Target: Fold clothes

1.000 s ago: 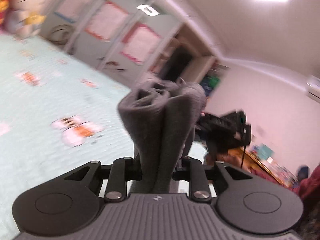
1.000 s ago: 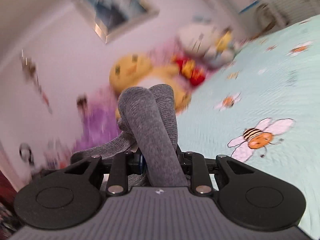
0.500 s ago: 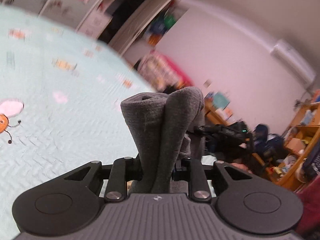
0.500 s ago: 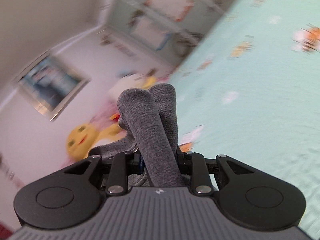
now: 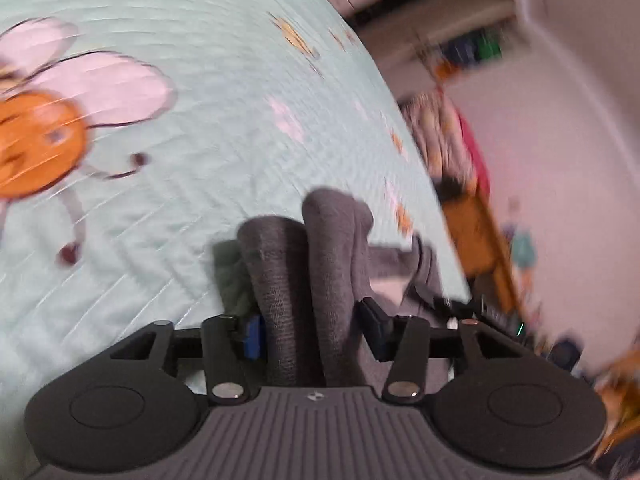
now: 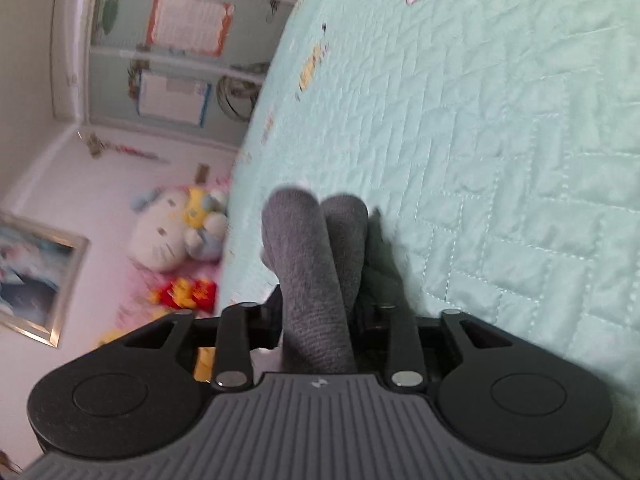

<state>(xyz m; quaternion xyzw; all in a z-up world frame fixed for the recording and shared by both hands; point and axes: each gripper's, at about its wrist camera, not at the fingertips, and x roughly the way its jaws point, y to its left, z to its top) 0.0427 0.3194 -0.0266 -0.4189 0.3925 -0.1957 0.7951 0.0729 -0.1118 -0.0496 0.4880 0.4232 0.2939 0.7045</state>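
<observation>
Release step: both tools opening. Left tool [image 5: 308, 332] and right tool [image 6: 320, 320] each with grey garment [image 5: 304, 264] bunched between jaws, low-centre frame, over mint quilted bed [image 6: 500, 140]. Next: withdraw clear, smooth fold.

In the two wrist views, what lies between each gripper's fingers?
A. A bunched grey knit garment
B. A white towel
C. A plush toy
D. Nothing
A. Grey knit fabric bunches between the fingers of the left gripper, and likewise in the right gripper, above the mint quilt; both jaws are opening.
</observation>
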